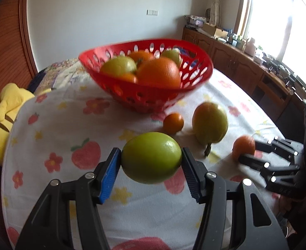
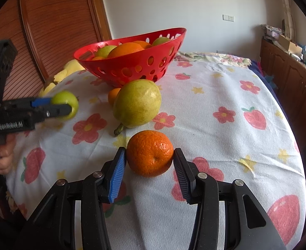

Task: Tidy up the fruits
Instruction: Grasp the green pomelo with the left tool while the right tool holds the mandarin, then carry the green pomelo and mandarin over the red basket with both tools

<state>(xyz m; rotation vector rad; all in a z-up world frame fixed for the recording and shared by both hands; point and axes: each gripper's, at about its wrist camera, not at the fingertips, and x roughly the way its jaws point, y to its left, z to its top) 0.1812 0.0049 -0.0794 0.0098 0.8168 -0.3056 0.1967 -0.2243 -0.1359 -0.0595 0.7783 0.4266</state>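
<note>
We found the left gripper [image 1: 151, 158] clenched on a green fruit [image 1: 151, 158], held above the cloth short of the red basket [image 1: 144, 95]. The right gripper [image 2: 149, 158] bracketed a mandarin [image 2: 150, 153] resting on the cloth; both pads appeared to touch, though firm grasp was uncertain. We judged the risk thus: the basket was already heaped, so a dropped fruit could roll out toward the pear [image 2: 137, 103].
</note>
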